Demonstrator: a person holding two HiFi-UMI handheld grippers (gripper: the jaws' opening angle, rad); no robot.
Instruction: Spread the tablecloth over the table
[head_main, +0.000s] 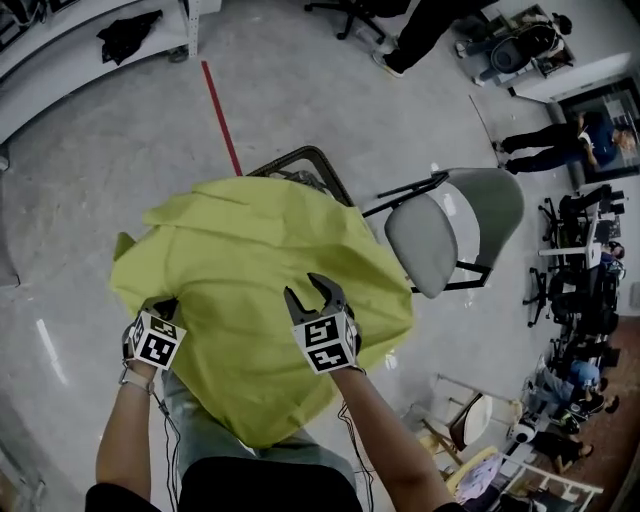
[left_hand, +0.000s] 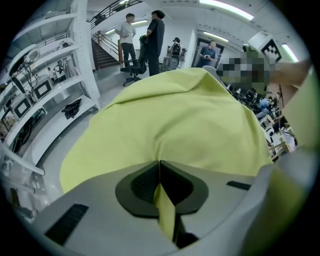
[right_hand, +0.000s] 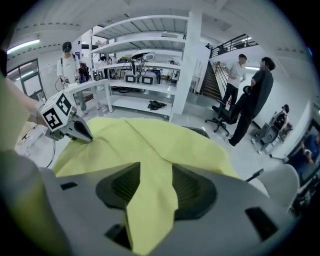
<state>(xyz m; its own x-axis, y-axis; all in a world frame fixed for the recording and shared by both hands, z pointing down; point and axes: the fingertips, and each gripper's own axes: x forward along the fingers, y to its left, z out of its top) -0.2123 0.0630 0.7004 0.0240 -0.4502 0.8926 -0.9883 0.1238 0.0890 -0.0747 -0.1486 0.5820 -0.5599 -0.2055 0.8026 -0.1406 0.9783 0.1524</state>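
A yellow-green tablecloth (head_main: 250, 260) lies rumpled over a small dark-framed table (head_main: 300, 160), of which only the far corner shows. My left gripper (head_main: 160, 308) is at the cloth's near left edge, and in the left gripper view its jaws (left_hand: 159, 162) are shut on a thin fold of the tablecloth (left_hand: 180, 120). My right gripper (head_main: 312, 290) is over the cloth's near middle. Its jaws (right_hand: 156, 165) stand partly apart, with a thick bunched fold of the tablecloth (right_hand: 165, 140) filling the gap and trailing back toward the camera. The left gripper (right_hand: 75, 130) also shows there, at the cloth's far left corner.
A grey folding chair (head_main: 450, 230) stands just right of the table. A red line (head_main: 222, 115) is marked on the floor beyond it. White shelving (right_hand: 145, 75) lines the wall, and people stand near the stairs (right_hand: 250, 95). More chairs and gear crowd the right side (head_main: 570, 300).
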